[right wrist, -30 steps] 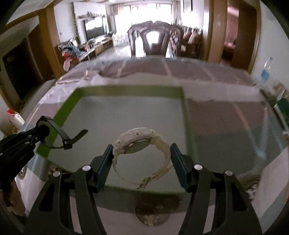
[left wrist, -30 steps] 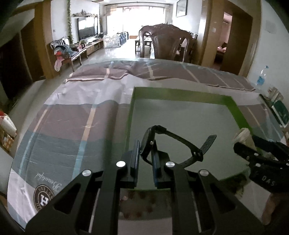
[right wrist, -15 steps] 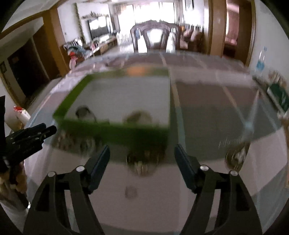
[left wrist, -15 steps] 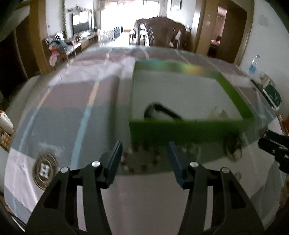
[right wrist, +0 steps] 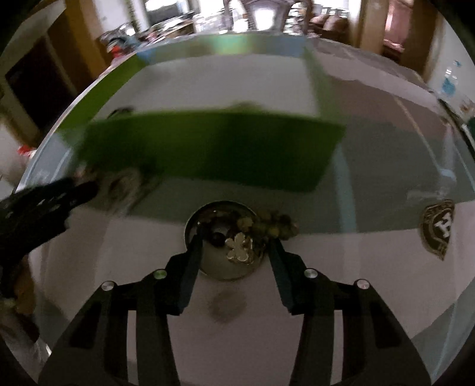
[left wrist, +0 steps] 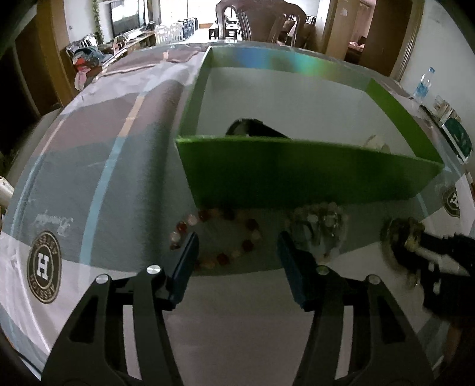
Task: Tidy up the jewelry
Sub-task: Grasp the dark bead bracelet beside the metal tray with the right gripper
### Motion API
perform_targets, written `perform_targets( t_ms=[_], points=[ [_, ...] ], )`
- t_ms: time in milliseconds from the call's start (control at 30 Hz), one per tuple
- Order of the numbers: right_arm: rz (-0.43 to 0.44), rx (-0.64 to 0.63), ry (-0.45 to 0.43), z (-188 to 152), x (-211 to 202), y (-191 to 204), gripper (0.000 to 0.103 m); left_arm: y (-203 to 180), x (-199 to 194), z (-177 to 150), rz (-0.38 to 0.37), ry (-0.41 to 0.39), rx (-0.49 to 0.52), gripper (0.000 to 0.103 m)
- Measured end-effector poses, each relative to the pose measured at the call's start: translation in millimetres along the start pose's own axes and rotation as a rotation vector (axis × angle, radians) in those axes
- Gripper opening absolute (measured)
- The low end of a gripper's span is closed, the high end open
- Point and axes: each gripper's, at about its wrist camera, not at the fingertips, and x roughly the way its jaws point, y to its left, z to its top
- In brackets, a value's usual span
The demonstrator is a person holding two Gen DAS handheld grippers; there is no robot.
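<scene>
A green box stands on the table; a black watch and a white watch lie inside. In front of it lie a red and white bead bracelet and a clear bead bracelet. My left gripper is open and empty, low over the red bead bracelet. My right gripper is open and empty, its fingers either side of a small round dish that holds a flower-shaped piece and green-gold beads. The box shows blurred in the right wrist view.
A striped cloth with round logos covers the table. A water bottle and small boxes stand at the far right edge. A wooden chair is beyond the table. The right gripper shows at the right in the left wrist view.
Both grippers let go of their watches in the box, opened, and drew back and down to the near side of the box, over the bracelets and the dish.
</scene>
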Motion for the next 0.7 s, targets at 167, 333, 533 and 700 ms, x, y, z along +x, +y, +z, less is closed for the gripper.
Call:
perform_targets(
  t_ms=[167, 333, 533, 700],
  points=[
    [0.009, -0.013, -0.069, -3.5, -26.2, 5.8, 0.048, -6.4, 0.2, -3.4, 0.004, -0.004, 0.025, 0.061],
    [-0.102, 0.052, -0.105, 2.5, -33.2, -13.7, 0.048, -5.8, 0.6, -3.3, 0.002, -0.008, 0.023, 0.062],
    [-0.066, 0.049, -0.053, 4.5, -12.5, -11.4, 0.044, -7.3, 2.6, -6.3, 0.011, -0.003, 0.03, 0.064],
    [0.002, 0.039, -0.034, 6.8, -0.4, -3.7, 0.027, -8.5, 2.3, -8.3, 0.016, -0.003, 0.043, 0.064]
  ],
)
